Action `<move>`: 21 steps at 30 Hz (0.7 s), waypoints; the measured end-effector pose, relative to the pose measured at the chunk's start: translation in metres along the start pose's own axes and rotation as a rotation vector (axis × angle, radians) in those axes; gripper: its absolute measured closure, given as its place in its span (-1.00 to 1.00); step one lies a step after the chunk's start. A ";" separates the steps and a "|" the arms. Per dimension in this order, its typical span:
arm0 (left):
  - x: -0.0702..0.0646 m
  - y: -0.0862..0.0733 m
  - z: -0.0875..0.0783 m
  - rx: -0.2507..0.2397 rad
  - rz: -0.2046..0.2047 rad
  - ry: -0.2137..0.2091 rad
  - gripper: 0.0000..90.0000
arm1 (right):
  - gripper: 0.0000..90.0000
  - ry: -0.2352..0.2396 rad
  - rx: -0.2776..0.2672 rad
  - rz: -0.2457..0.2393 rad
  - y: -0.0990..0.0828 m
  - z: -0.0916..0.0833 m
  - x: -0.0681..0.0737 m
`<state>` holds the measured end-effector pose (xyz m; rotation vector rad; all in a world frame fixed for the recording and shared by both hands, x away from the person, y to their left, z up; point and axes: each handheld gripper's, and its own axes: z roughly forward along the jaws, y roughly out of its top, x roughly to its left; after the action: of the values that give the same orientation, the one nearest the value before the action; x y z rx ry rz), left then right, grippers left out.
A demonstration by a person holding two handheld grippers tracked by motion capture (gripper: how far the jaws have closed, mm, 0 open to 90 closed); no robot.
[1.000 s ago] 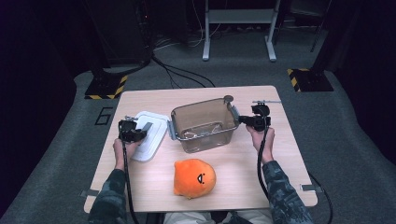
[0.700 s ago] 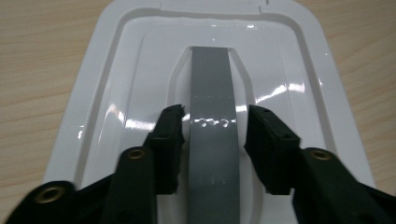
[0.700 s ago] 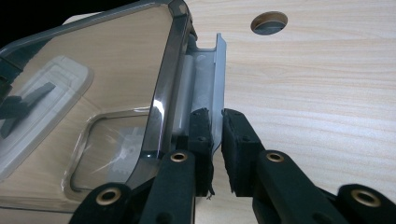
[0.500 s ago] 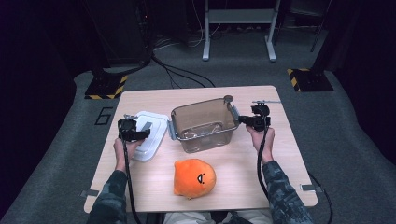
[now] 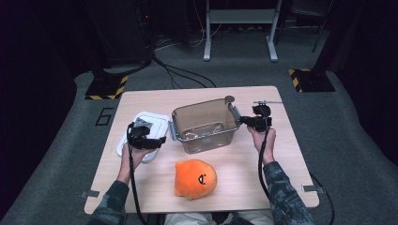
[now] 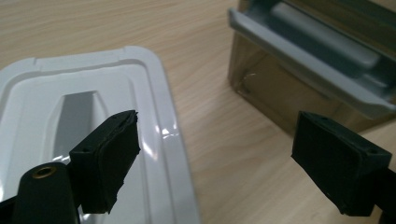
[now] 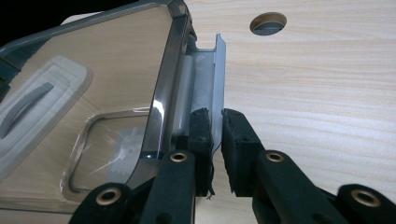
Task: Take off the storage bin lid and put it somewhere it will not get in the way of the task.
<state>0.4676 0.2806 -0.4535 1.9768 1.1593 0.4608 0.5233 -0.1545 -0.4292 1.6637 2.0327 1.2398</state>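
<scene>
Clamping the clear container's (image 5: 205,124) grey latch, right tool (image 7: 215,140), left tool (image 6: 215,154) just opened, empty, above white lid (image 6: 60,116), no legible writing.

L tongs (image 5: 162,139) jaws apart, just been opening, nothing betw them; R tongs (image 5: 241,120) jaws clamped tight, both forearms low over bench (image 5: 281,159)

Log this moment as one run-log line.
left gripper: jaws just opened, empty, over white lid | right gripper: shut on bin's handle flap | orange plush: untouched
</scene>
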 end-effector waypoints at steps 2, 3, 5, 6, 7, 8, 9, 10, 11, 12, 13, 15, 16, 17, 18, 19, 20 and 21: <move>-0.005 0.000 -0.002 -0.003 0.013 -0.035 -0.70 | 0.82 -0.001 0.001 0.002 0.000 0.000 0.000; -0.008 0.000 -0.003 0.004 0.024 -0.052 -0.70 | 0.82 -0.001 0.000 0.002 0.000 0.000 0.000; -0.013 0.001 -0.003 -0.008 0.027 -0.071 -0.71 | 0.82 -0.001 0.000 0.002 0.000 0.000 0.000; -0.016 0.001 -0.003 -0.011 0.034 -0.077 -0.71 | 0.82 -0.001 -0.001 0.003 0.000 0.000 0.000; -0.018 0.002 -0.004 -0.006 0.040 -0.086 -0.71 | 0.82 -0.002 -0.001 0.004 0.000 0.000 0.000; -0.020 0.003 -0.003 -0.015 0.036 -0.090 -0.71 | 0.82 -0.002 0.000 0.003 0.000 0.000 0.000; -0.021 0.003 -0.002 -0.016 0.043 -0.089 -0.71 | 0.82 -0.002 -0.001 0.003 0.000 0.000 0.000; -0.021 0.004 -0.001 -0.017 0.040 -0.090 -0.71 | 0.82 0.001 -0.001 0.004 0.000 0.000 0.000; -0.021 0.005 0.000 -0.016 0.037 -0.090 -0.71 | 0.82 0.001 0.000 0.003 0.000 0.000 0.000; -0.021 0.006 0.001 -0.014 0.037 -0.084 -0.70 | 0.82 0.000 -0.001 0.003 -0.001 -0.001 0.001; -0.020 0.006 0.002 -0.010 0.036 -0.083 -0.70 | 0.82 0.000 0.000 0.005 -0.001 -0.001 0.001; -0.017 0.008 0.006 -0.005 0.036 -0.078 -0.69 | 0.82 0.001 0.000 0.005 -0.002 -0.002 0.001; -0.016 0.008 0.007 -0.008 0.031 -0.084 -0.71 | 0.81 0.003 -0.003 -0.002 -0.002 -0.002 0.000; -0.015 0.009 0.008 -0.004 0.031 -0.082 -0.72 | 0.81 0.004 -0.003 -0.001 -0.003 -0.002 0.000; -0.014 0.010 0.009 -0.006 0.032 -0.078 -0.73 | 0.81 0.007 -0.001 0.002 -0.003 -0.003 0.001; -0.013 0.012 0.010 -0.004 0.029 -0.074 -0.73 | 0.80 0.009 0.000 -0.002 -0.004 -0.003 0.001; -0.013 0.013 0.010 -0.008 0.030 -0.069 -0.73 | 0.80 0.009 -0.003 -0.005 -0.004 -0.004 0.001; -0.011 0.014 0.011 -0.003 0.032 -0.066 -0.73 | 0.79 0.011 -0.004 -0.008 -0.005 -0.004 0.001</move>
<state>0.4767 0.2624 -0.4492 1.9953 1.0863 0.4102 0.5173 -0.1553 -0.4298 1.6496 2.0399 1.2518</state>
